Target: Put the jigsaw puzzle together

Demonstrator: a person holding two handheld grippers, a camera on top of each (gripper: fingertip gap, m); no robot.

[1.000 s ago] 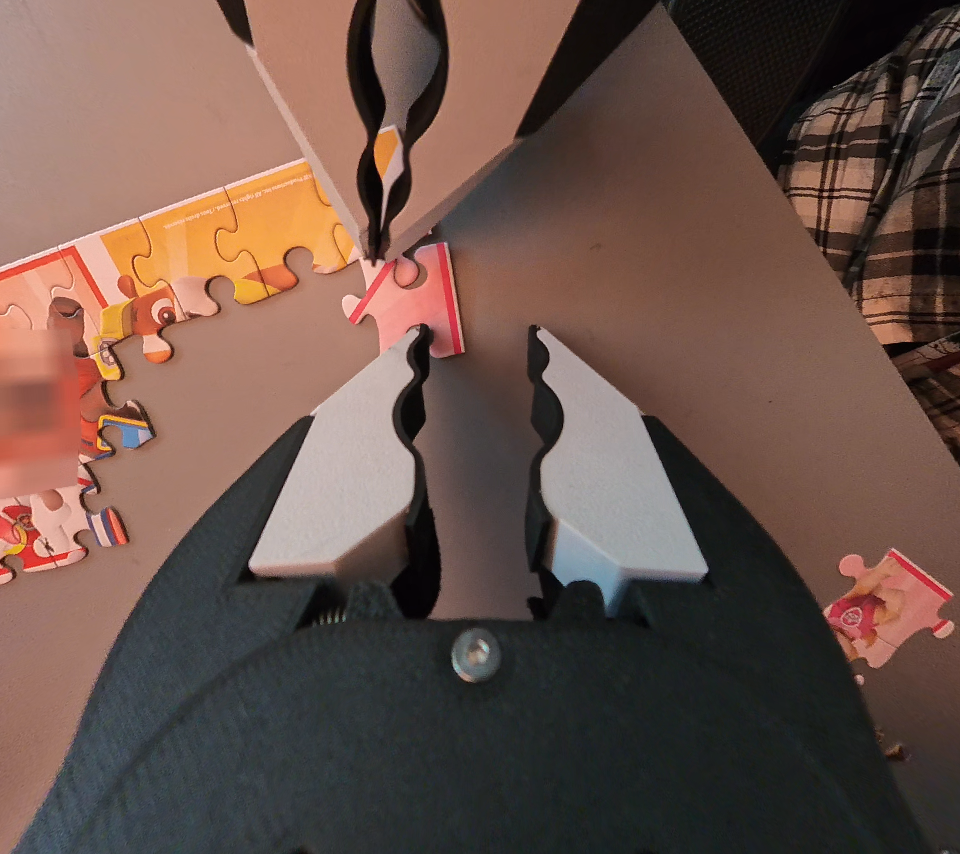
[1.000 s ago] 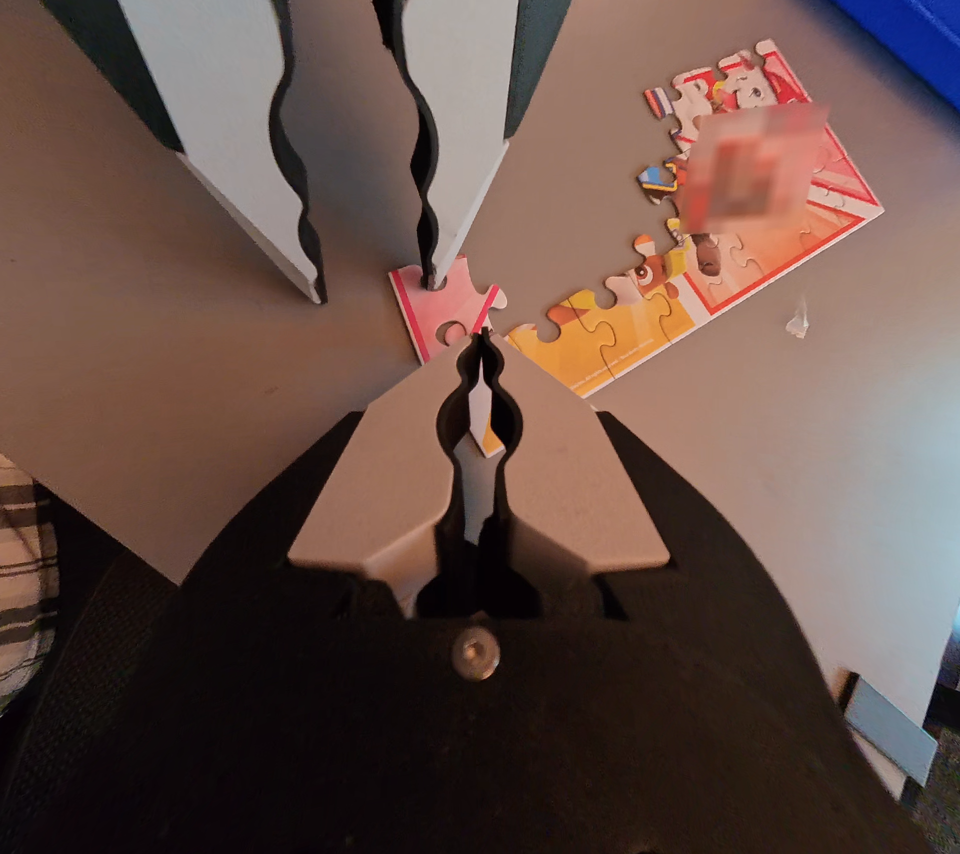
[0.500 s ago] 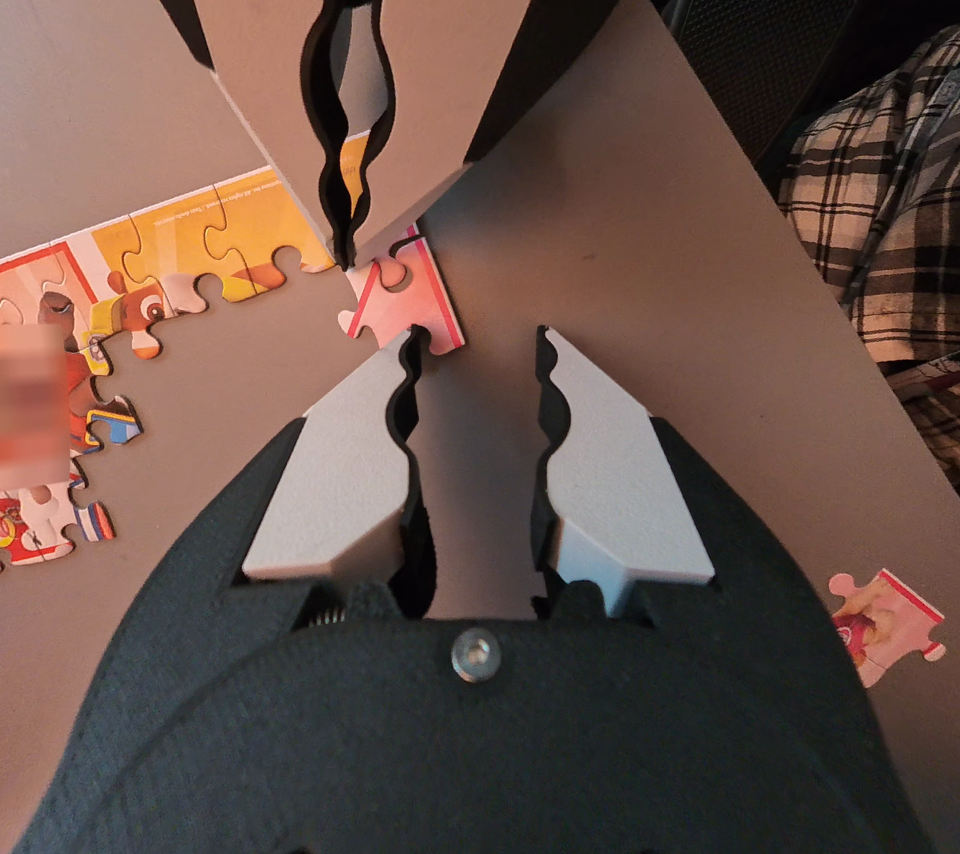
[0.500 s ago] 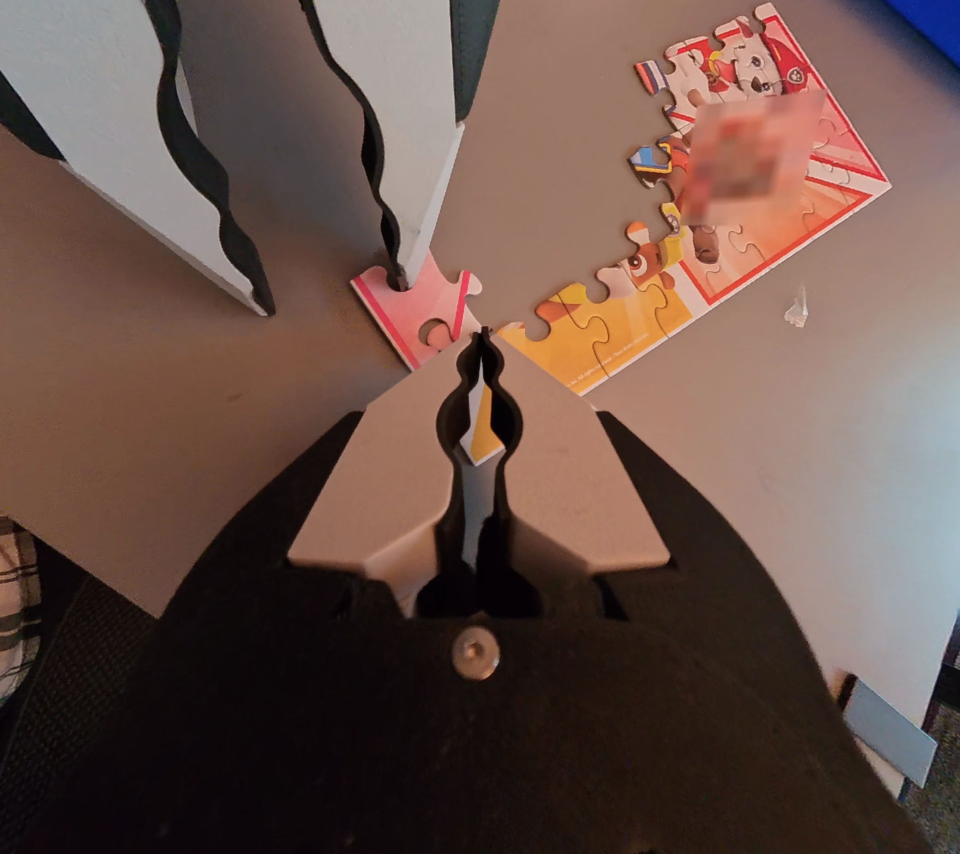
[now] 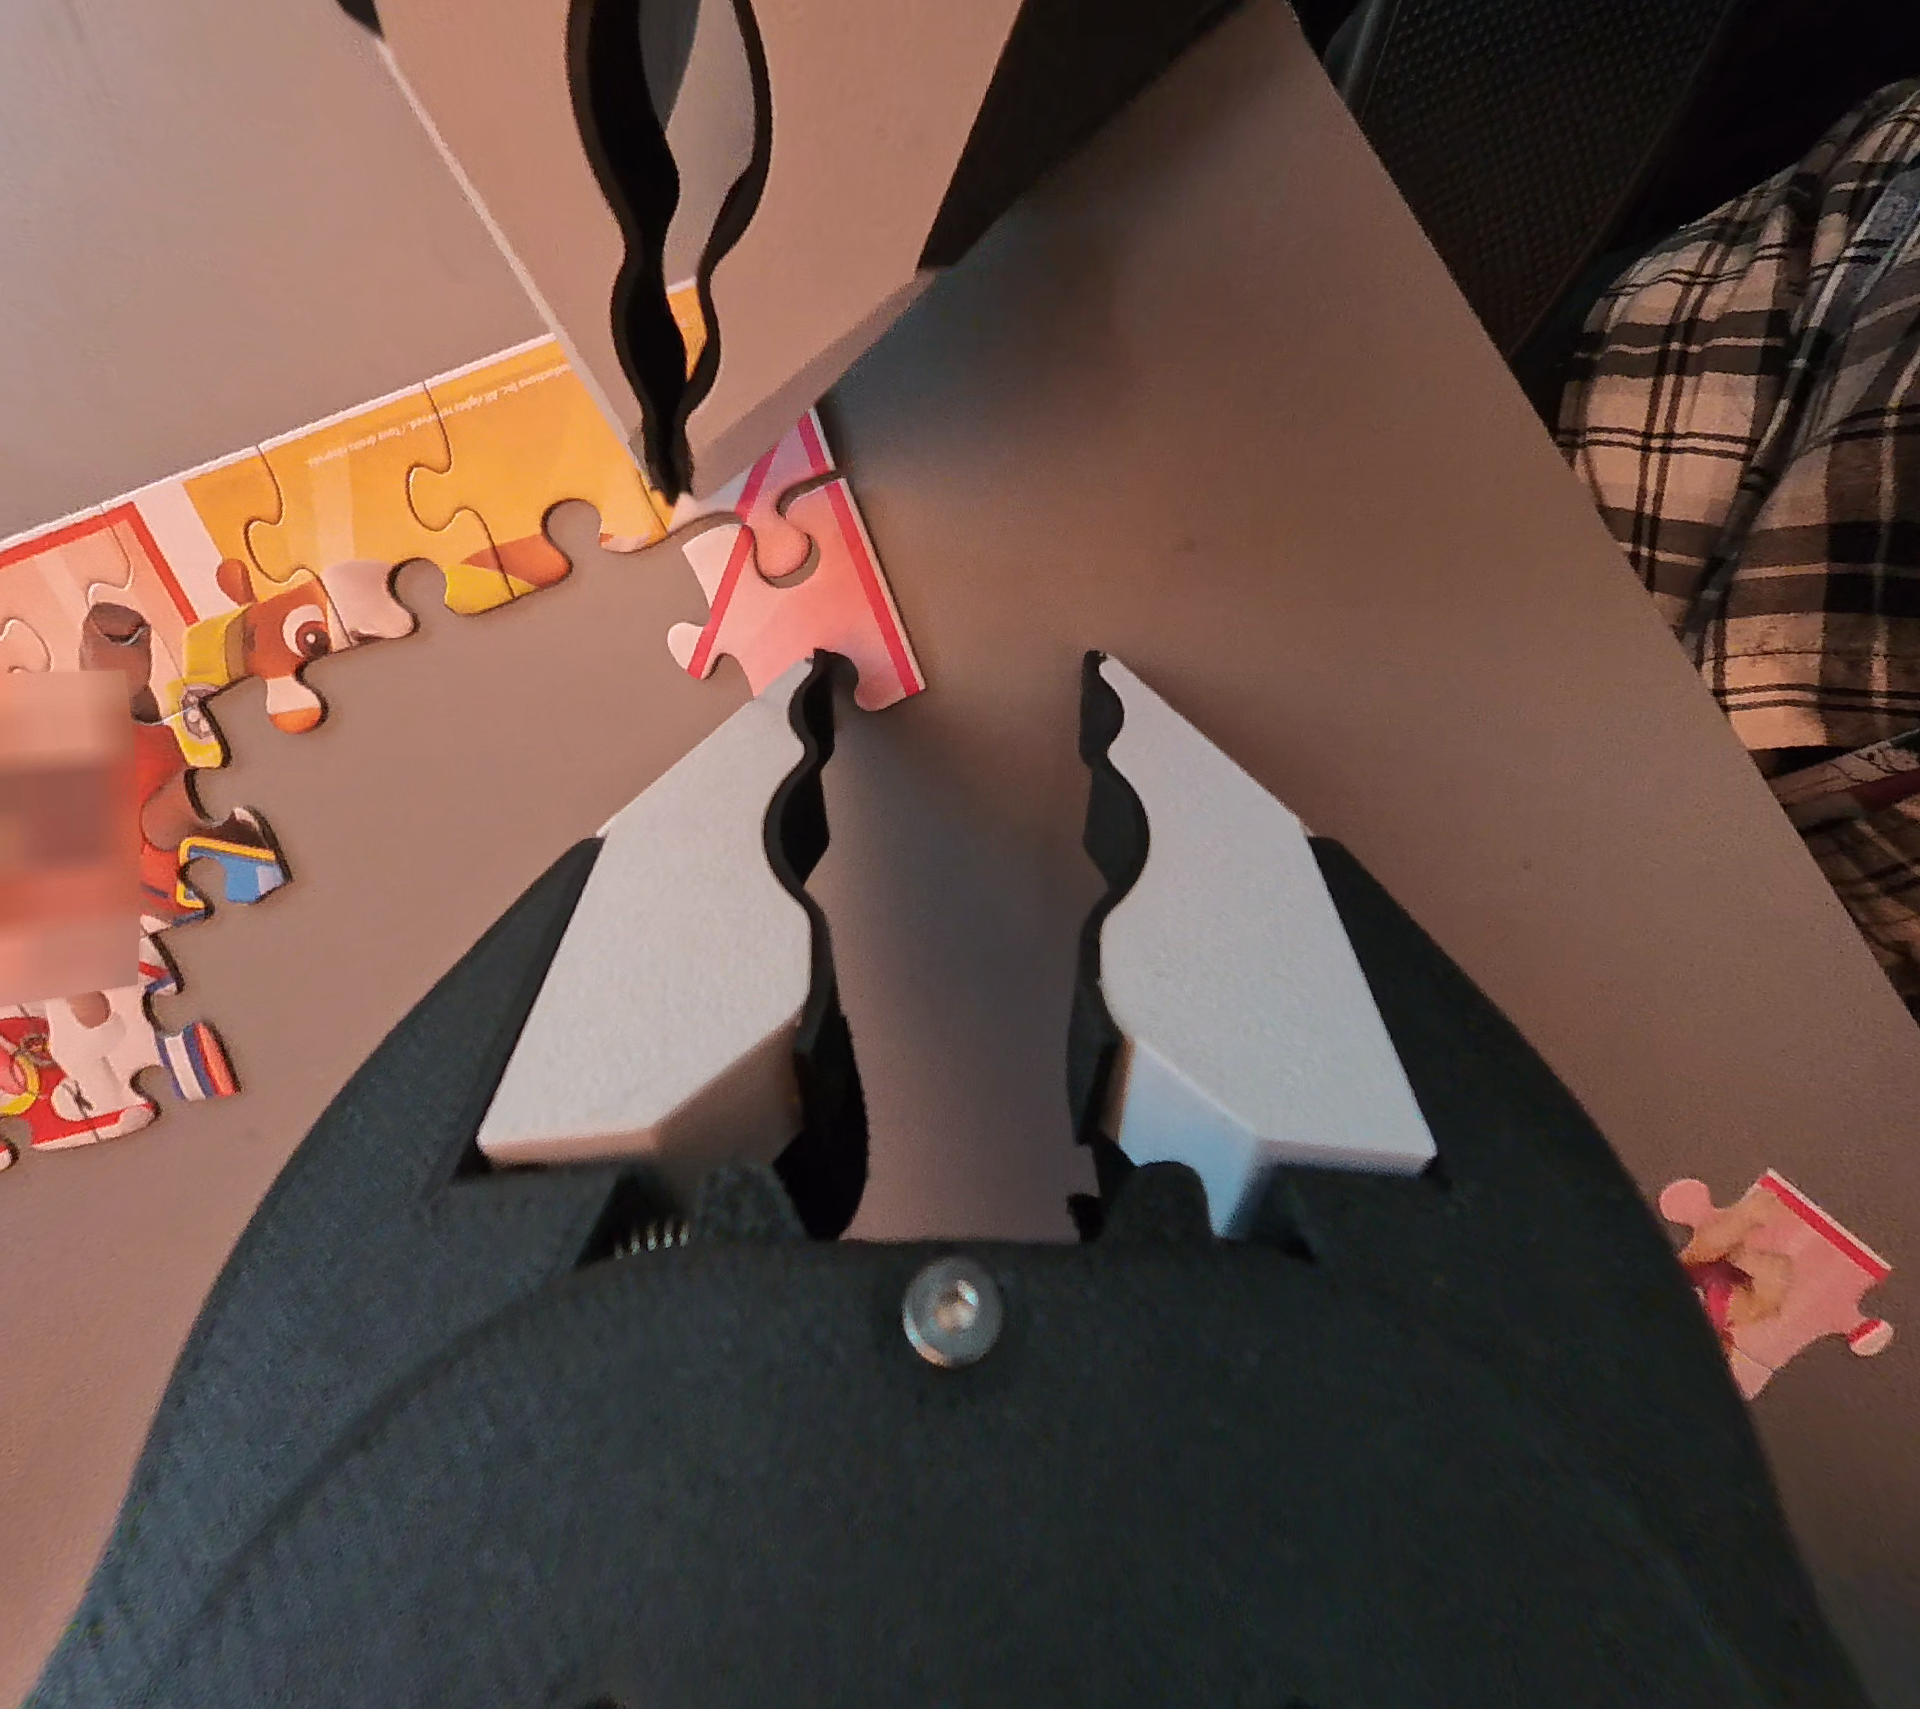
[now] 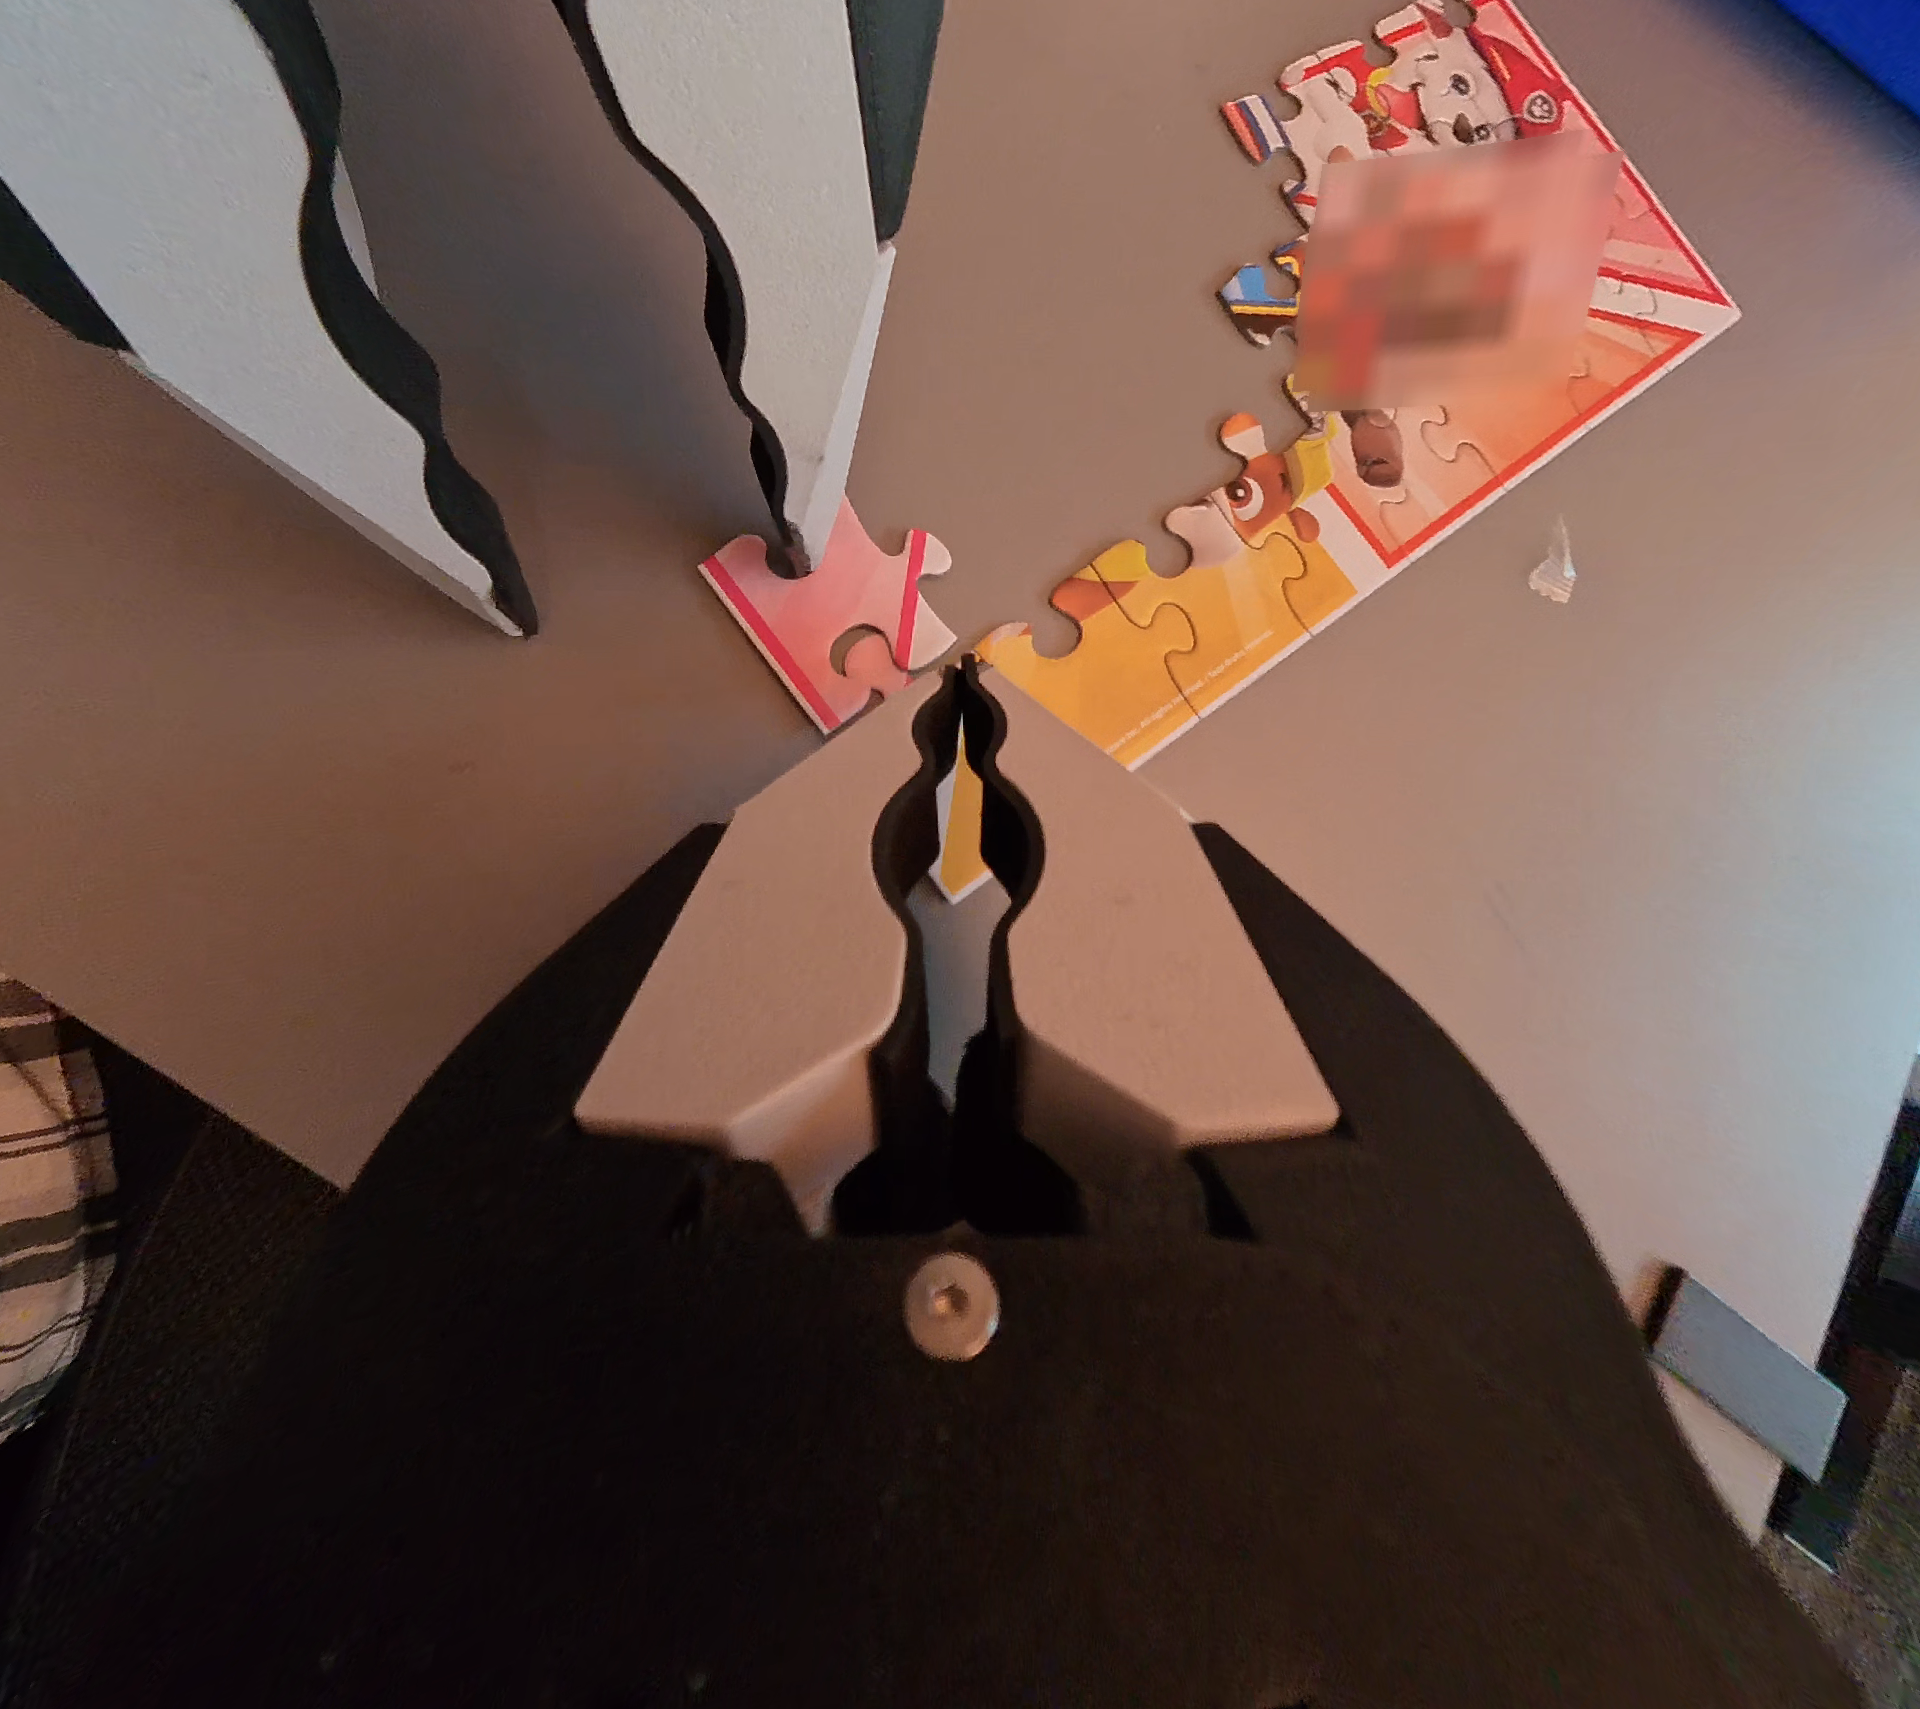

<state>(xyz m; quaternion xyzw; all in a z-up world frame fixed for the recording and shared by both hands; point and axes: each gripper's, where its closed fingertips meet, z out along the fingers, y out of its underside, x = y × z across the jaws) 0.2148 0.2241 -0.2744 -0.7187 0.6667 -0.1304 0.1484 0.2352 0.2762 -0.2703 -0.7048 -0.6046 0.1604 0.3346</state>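
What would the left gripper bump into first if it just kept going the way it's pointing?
Probably bare table first. The left gripper is open, with one tip already at the pink puzzle piece. Farther ahead stands the right gripper. Depth is hard to judge.

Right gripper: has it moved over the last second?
Yes. In the left wrist view the right gripper shifted left, from the pink pieces toward the orange border.
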